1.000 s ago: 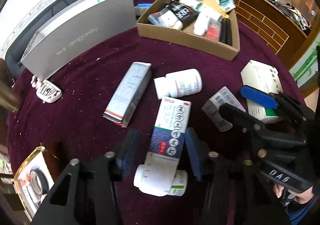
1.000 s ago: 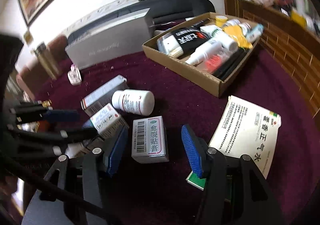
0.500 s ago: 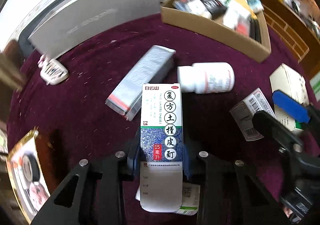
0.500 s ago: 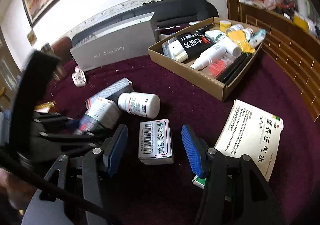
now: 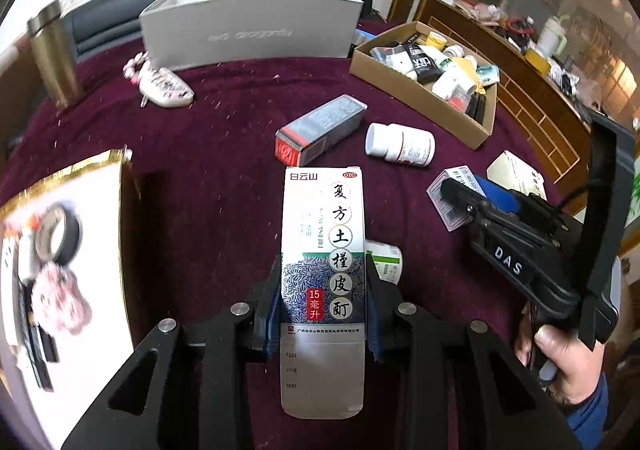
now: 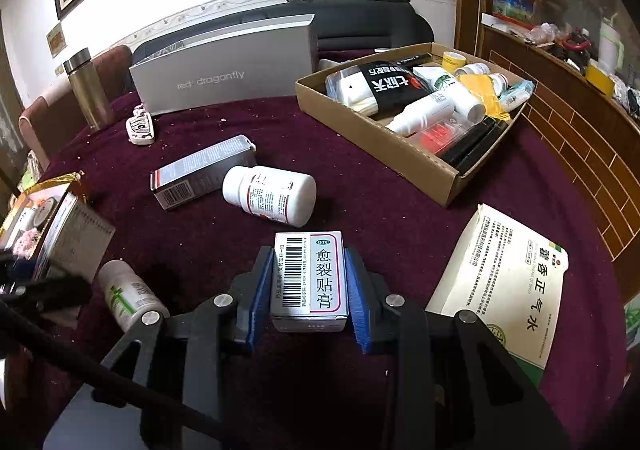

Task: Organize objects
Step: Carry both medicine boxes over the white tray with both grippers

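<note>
1. Left wrist view: my left gripper (image 5: 323, 304) has its jaws closed on the lower half of a tall medicine carton (image 5: 323, 250), gripped by its narrow sides so the printed face looks up at the camera. I read "白云山", "OTC", "复方土槿皮酊" and "15毫升". The carton is lifted clear of the maroon counter (image 5: 200, 154).

2. Same view: the cardboard tray (image 5: 420, 98) of tubes and bottles sits far right, my likely drop point. A silver carton (image 5: 320, 130) and a white pill bottle (image 5: 400, 144) lie loose between. My right gripper (image 5: 476, 198) reaches in from the right, marked "DAS".

3. Right wrist view: the right gripper (image 6: 308, 290) has its jaws pressed against both long sides of a small plaster box (image 6: 307, 282), barcode up, reading "OTC" and "愈裂贴膏". Whether it has left the counter I cannot tell.

4. Same view: a grey box (image 6: 224, 78) reads "red dragonfly"; a flat carton (image 6: 504, 282) at right reads "藿香正气水". A green-labelled bottle (image 6: 128, 296) lies at left. I judge both held boxes bound for the tray.
</note>
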`<state>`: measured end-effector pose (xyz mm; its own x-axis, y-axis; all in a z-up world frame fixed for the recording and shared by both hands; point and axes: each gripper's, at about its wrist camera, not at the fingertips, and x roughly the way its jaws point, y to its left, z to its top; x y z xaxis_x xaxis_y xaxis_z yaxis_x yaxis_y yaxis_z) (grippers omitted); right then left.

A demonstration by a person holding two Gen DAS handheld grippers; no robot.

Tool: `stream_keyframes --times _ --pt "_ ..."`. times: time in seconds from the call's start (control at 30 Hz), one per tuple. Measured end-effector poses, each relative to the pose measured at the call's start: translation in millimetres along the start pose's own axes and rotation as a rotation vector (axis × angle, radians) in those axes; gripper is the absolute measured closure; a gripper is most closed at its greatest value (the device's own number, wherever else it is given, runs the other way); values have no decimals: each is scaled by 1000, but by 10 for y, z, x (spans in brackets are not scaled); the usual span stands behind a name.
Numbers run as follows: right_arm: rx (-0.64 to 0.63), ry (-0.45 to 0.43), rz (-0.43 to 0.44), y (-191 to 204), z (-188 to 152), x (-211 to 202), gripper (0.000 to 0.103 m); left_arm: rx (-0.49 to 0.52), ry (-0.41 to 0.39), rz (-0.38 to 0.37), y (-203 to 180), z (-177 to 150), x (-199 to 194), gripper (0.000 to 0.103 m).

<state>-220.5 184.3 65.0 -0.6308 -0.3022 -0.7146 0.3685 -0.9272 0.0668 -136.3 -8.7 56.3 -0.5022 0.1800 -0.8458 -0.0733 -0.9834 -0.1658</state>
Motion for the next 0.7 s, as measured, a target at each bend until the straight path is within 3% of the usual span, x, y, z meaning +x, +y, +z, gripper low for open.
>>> stream_keyframes --times 0.07,0.2,0.23,0.33,0.5,0.7 --pt "-18 10 -38 16 -8 13 47 -6 -10 1 31 -42 8 74" --pt "-34 19 -56 31 -10 55 45 -7 -32 -32 58 -102 -44 74" --pt "-30 18 -52 22 -13 51 47 -6 -42 -36 59 -110 -64 74" --pt "-51 26 -87 47 -25 51 72 5 -61 -51 50 -135 -102 74" --pt "-4 13 -15 39 -30 -26 72 25 -78 -79 39 -158 -164 74" --pt "-1 -109 52 127 -15 -286 72 0 -110 -101 144 -155 -307 74"
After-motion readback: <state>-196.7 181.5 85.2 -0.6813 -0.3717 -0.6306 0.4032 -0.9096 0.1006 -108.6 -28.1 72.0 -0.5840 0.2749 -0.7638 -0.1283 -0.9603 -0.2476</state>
